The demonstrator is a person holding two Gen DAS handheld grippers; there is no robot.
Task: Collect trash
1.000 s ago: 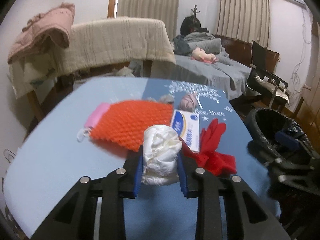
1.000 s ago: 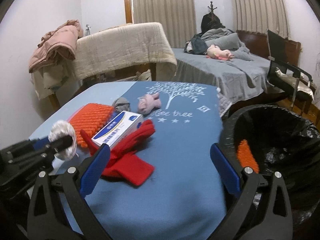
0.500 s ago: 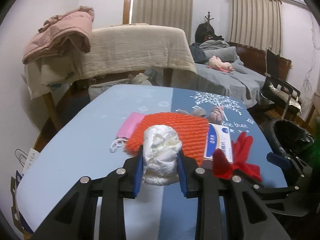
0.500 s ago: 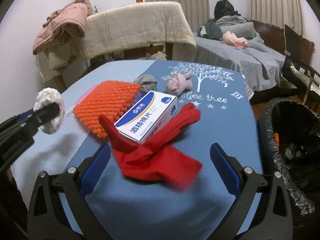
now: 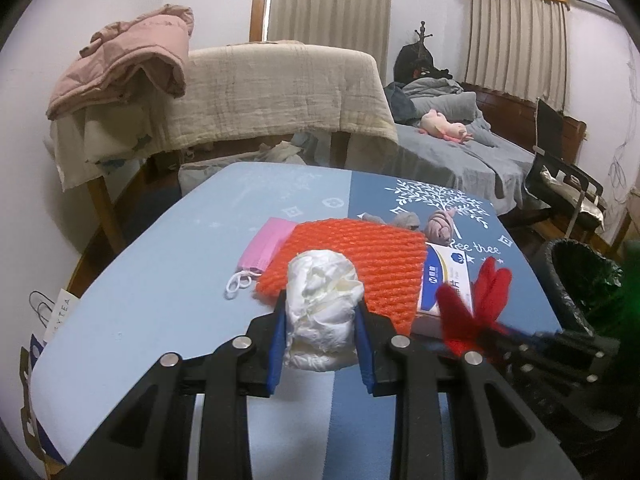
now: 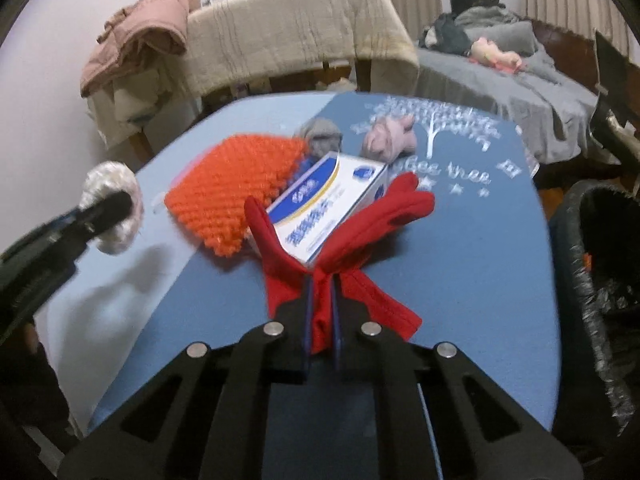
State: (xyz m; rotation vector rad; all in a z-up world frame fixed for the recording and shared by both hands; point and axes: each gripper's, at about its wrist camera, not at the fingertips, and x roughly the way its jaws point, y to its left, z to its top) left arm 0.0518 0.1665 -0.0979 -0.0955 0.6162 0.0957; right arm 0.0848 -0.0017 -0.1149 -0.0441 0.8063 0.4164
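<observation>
Red glove (image 6: 352, 220): pinched at its middle by the right gripper (image 6: 320, 312), whose fingers were spread wide half a second ago; glove is lower centre of frame, on the table (image 6: 480, 280), under the box (image 6: 326, 208).
White wad (image 5: 322, 312): still squeezed between the left gripper (image 5: 322, 344) fingers, lower centre.
Bin (image 6: 600, 280): right edge, black-lined.
Meaning: both grippers are loaded; likely both items go to the bin next.

On your surface (image 6: 460, 280), the box (image 6: 328, 208) lies on the glove (image 6: 360, 236), with the mesh pad (image 6: 232, 192) to its left and the bin (image 6: 600, 280) off the right edge.
</observation>
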